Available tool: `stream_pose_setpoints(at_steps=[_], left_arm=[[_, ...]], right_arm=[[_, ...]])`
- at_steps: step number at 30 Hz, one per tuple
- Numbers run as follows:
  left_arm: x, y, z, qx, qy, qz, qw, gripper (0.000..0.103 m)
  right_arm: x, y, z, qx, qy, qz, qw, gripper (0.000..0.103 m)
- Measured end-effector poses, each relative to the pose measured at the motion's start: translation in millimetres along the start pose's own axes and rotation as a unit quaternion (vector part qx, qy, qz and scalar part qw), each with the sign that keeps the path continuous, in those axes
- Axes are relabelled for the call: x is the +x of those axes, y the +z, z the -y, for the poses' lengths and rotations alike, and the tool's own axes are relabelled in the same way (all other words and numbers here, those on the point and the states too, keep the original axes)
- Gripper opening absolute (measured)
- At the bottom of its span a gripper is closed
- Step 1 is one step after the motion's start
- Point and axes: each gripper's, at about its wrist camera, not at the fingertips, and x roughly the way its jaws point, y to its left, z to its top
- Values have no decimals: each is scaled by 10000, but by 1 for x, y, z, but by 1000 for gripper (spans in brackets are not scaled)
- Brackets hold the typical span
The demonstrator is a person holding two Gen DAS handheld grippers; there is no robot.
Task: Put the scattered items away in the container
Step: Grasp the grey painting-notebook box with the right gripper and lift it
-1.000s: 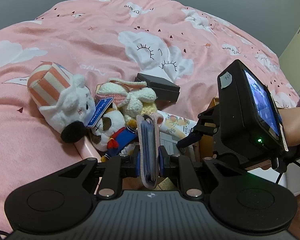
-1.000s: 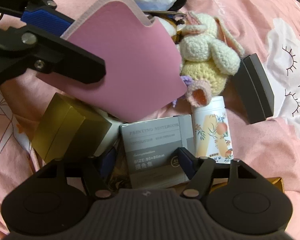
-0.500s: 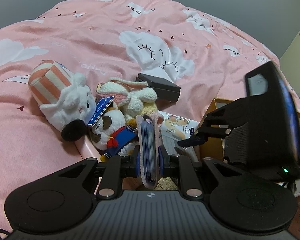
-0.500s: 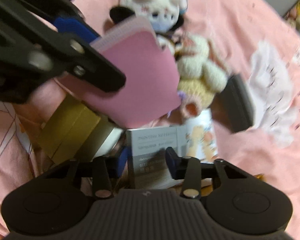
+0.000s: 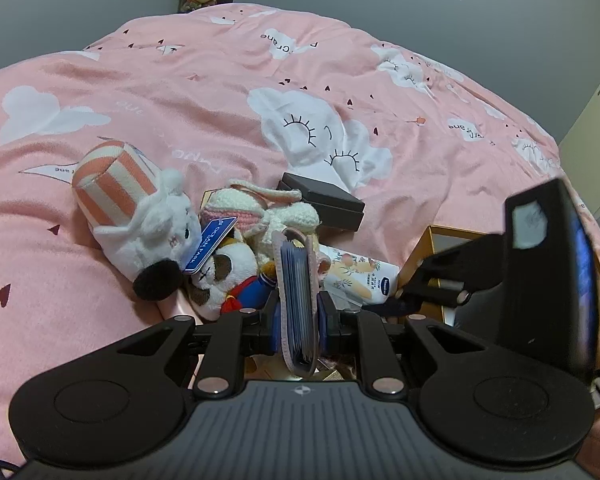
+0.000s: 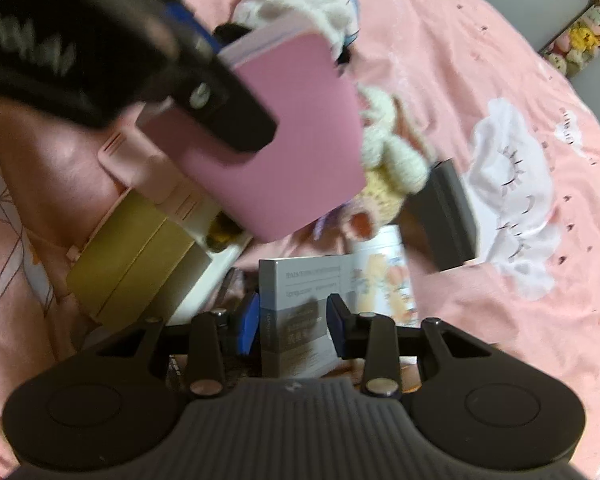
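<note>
**Both tongs loaded above a crowded pile on the bed**

Nearest in the left wrist view, the left tongs (image 5: pixel 298 312) are clamped on a pink card holder (image 5: pixel 296 300), held edge-on with its blue sleeves showing. In the right wrist view, the right tongs (image 6: pixel 292 320) have a grey notebook box (image 6: pixel 296 312) between the blue pads; the pads lie against its two sides, though motion blur softens the contact. The jaws are closing.

Room to move is tight here: the card holder and the left tongs hang just above and left of the right tongs, and the right tool's body blocks the right side of the left view.

Just beyond lie a peach-printed white tube (image 5: pixel 360 276), a gold box (image 6: pixel 136 256), and a pink container (image 6: pixel 140 160) whose rim shows under the card holder; its contents cannot be told. Farther out, touching one another, are a small sailor plush (image 5: pixel 228 276), a crocheted rabbit (image 5: pixel 268 212), a white plush with a striped hat (image 5: pixel 140 208) and a dark flat box (image 5: pixel 324 200).

Beyond the pile the pink bedspread (image 5: pixel 180 92) runs open to the bed's far edge.
</note>
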Motion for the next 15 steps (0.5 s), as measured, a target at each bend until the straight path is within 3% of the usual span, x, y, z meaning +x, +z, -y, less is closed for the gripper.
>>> stream_pose_setpoints(at_steps=[3,7,15], left_arm=[[0,1,-3,-62,-12,-14,10000,21],[0,1,-3,-63,-11,-25,10000,21],[1,0,-3,-46,-13,-38,10000,21]], right_arm=[[11,-5,-4,0,248,-138,9996,42],[18,-9,-3,19,231,-183,9996,58],[33,-21,-3,185,437,-383,9981,73]])
